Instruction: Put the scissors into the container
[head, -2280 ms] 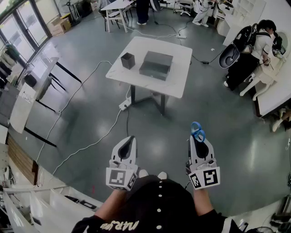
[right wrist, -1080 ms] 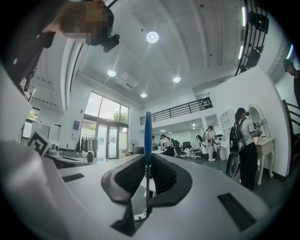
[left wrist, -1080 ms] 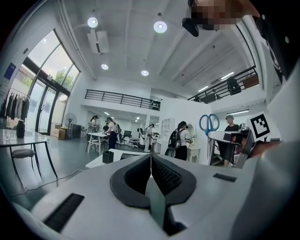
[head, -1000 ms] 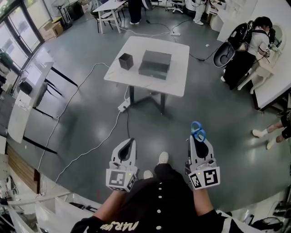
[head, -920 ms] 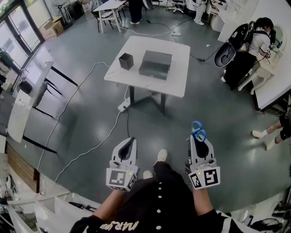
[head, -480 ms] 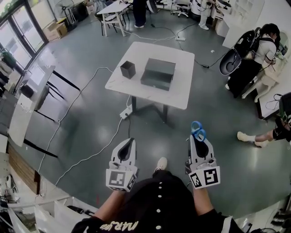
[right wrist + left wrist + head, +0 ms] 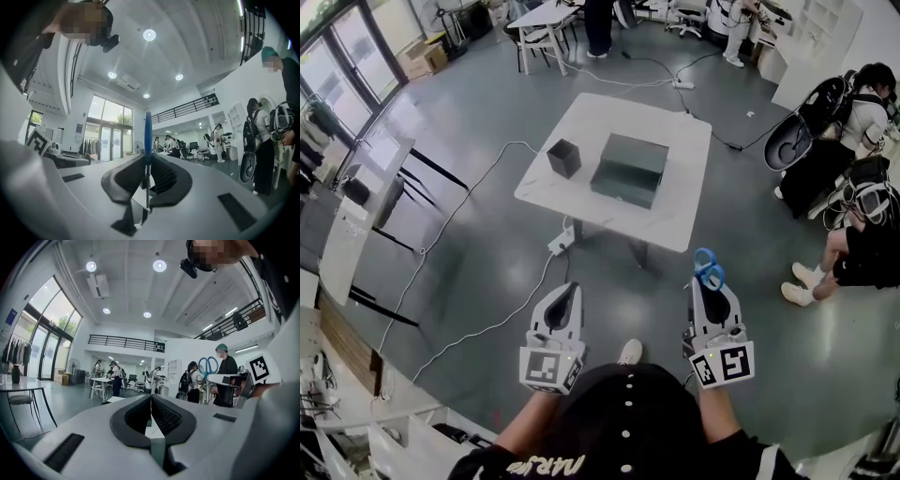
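**A:** Any writing to read?

**B:** Hardly any. The cube on each gripper carries a black-and-white square marker, with no letters. The white lettering (image 7: 546,464) on the person's black top lies upside down at the bottom of the head view, and I can't read it with certainty.

**A:** What differs from half a second ago?

**B:** In the head view the white table (image 7: 680,211) now sits slightly lower and further right. The small dark container (image 7: 563,157) and the dark flat box (image 7: 628,170) are unmoved on it, the container to the left of the box and not touching it. The person's white shoe (image 7: 629,352) shows lower in the frame. At the right edge, a seated person in black (image 7: 858,248) now shows where only legs did. Both grippers keep their places in the frame.

**A:** And the fingers?

**B:** The left gripper (image 7: 568,289) has its jaws together, the ridged pads meeting with nothing between them. The right gripper (image 7: 704,284) is clamped on the scissors (image 7: 707,269). The blades are pinched between the pads and the blue handle loops stick out past the tips. In the right gripper view the scissors (image 7: 147,133) show edge-on. They hang in the air over the grey floor, short of the table and well apart from the container.
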Action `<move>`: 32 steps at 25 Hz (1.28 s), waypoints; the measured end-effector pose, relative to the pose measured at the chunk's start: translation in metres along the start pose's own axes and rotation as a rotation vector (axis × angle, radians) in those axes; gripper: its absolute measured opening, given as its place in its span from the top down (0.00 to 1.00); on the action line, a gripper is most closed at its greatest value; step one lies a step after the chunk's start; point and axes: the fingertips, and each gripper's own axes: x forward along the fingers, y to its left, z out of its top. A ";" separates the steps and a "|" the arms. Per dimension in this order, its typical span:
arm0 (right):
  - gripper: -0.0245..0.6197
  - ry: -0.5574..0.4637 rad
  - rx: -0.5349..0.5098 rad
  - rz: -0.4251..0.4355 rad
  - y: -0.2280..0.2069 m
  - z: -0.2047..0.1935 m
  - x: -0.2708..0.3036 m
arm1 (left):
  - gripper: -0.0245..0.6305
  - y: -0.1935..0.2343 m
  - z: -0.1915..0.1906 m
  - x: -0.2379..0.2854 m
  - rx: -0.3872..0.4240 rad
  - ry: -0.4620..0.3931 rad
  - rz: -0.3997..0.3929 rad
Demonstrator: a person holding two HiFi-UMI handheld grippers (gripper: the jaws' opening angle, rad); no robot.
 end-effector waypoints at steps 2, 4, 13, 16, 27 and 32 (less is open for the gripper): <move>0.89 0.003 0.003 0.009 -0.012 -0.004 0.010 | 0.92 0.000 -0.002 0.014 0.000 0.002 0.010; 0.89 0.003 0.005 0.023 -0.022 -0.006 0.020 | 0.92 -0.001 -0.003 0.025 -0.001 0.000 0.023; 0.89 0.027 0.024 0.049 -0.051 -0.021 0.048 | 0.92 -0.004 -0.012 0.058 -0.009 0.025 0.046; 0.89 0.039 0.031 0.053 -0.055 -0.027 0.060 | 0.92 0.004 -0.015 0.068 -0.014 0.033 0.050; 0.89 0.038 0.007 0.036 -0.081 -0.034 0.134 | 0.92 0.045 -0.011 0.148 -0.024 0.029 0.019; 0.89 0.032 -0.003 0.031 -0.096 -0.034 0.184 | 0.92 0.071 0.003 0.198 -0.016 0.006 0.000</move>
